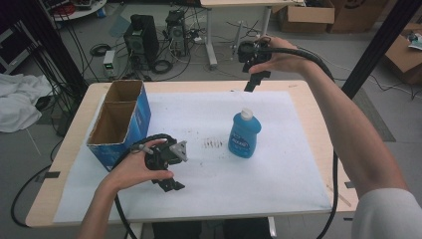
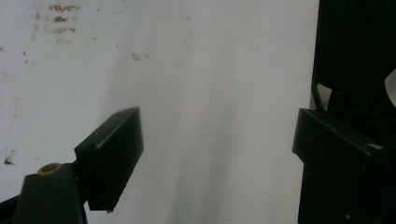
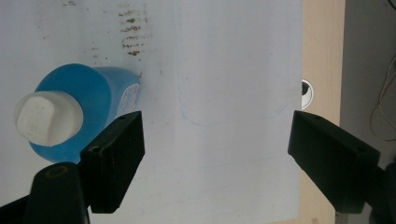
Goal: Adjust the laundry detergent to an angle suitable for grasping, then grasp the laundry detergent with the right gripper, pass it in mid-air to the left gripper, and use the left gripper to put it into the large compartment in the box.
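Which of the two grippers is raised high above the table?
The right gripper, held up over the far table edge; the left gripper sits low on the white sheet.

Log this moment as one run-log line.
left tongs: open, low over paper | right tongs: open, raised beyond bottle | blue bottle: upright, untouched | box: empty

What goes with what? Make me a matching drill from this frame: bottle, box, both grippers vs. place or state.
Things:
1. blue bottle
2. cardboard box
3. left gripper
4. right gripper

Places or states:
A. open-topped, at the left side of the paper
B. upright mid-table, white cap on
C. raised over the far table edge, jaws apart
D. low over the near paper, jaws apart

Pairs: 1-B, 2-A, 3-D, 4-C
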The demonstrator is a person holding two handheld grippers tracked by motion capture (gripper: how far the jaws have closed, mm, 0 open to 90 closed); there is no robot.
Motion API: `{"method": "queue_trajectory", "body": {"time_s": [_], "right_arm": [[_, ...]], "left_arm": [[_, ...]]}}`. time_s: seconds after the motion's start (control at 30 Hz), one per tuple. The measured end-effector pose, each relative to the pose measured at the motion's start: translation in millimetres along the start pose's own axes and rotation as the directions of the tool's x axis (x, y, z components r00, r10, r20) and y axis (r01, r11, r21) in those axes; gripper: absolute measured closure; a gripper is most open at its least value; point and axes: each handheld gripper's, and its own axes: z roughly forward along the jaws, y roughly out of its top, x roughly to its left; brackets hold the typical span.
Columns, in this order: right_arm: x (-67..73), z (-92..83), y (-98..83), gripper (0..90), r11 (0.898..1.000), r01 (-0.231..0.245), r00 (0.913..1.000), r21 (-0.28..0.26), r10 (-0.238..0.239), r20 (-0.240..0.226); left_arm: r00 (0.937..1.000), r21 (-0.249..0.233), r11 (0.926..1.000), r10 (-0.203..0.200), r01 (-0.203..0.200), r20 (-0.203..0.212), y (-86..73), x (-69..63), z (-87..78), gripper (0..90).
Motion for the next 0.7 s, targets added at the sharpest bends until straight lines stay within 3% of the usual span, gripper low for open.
{"method": "queue_trajectory", "body": {"time_s": [0.23, 0.47, 0.7], "right_arm": [[2.1, -2.2, 0.3, 18.6, 1.000, 0.002, 1.0000, -0.002, -0.002, 0.004], [3.0, -6.1, -5.3, 18.6, 1.000, -0.019, 0.9998, 0.003, 0.019, 0.006], [9.0, -4.3, -3.7, 18.6, 1.000, -0.004, 0.9999, 0.023, 0.004, 0.011]], "left_arm": [[0.9998, 0.015, 0.9997, 0.019, -0.019, -0.001, 4.8, -1.5, 1.5, 17.0], [1.0000, 0.006, 1.0000, 0.007, -0.007, 0.000, 4.2, -4.6, 0.9, 17.0], [0.9999, 0.001, 0.9999, 0.013, -0.013, -0.010, 4.8, -3.1, 1.1, 16.9]]}}
